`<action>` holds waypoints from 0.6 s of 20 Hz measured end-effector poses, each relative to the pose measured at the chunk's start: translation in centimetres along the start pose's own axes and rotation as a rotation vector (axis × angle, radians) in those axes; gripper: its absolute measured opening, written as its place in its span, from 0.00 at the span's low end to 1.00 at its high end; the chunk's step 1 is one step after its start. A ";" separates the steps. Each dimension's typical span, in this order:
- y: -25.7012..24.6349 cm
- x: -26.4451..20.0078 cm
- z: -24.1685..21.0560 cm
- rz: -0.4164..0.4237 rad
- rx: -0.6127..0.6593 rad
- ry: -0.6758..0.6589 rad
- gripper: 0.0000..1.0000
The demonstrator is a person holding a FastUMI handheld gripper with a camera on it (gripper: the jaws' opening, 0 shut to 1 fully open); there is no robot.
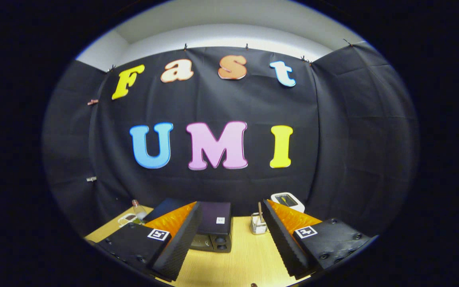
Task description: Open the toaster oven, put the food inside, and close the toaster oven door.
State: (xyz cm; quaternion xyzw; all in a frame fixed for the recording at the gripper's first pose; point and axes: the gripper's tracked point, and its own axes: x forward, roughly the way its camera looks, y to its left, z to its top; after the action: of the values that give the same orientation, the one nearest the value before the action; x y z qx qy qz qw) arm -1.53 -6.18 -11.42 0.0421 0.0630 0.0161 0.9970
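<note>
On the pale wooden counter [237, 259] we see a small black toaster oven [214, 231] with a dark glass door and two round knobs on its front, standing just ahead of our fingers and partly hidden behind the left one. The door looks closed, though we cannot be sure from this angle. Our gripper [229, 243] hangs above the counter with its fingers spread wide apart, holding nothing. To the right of the oven, between the fingertips, stands a small clear glass holder [258, 226] with a thin wooden stick upright in it. Beyond the right finger sits a white boxy device [289, 200] with a dark top. Past the left finger we see a clear plastic bottle [138, 209] beside a small white dish [126, 219].
</note>
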 end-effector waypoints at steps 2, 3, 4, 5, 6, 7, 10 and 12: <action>-0.7 -0.5 2.5 0.029 -0.008 -0.056 0.97; -0.7 -0.7 3.4 0.042 -0.002 -0.077 0.97; -0.4 -1.0 4.1 0.063 0.010 -0.086 0.97; -0.4 -1.1 4.3 0.078 0.023 -0.087 0.97; -0.6 -1.1 4.4 0.089 0.031 -0.087 0.97; -0.8 -0.9 4.3 0.094 0.041 -0.081 0.97; -0.5 -0.6 4.4 0.125 0.046 -0.070 0.97; -0.4 -0.6 4.6 0.131 0.030 -0.073 0.97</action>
State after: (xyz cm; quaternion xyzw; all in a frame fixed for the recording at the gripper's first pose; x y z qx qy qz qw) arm -1.51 -6.99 -6.86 0.0614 0.0238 0.0787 0.9947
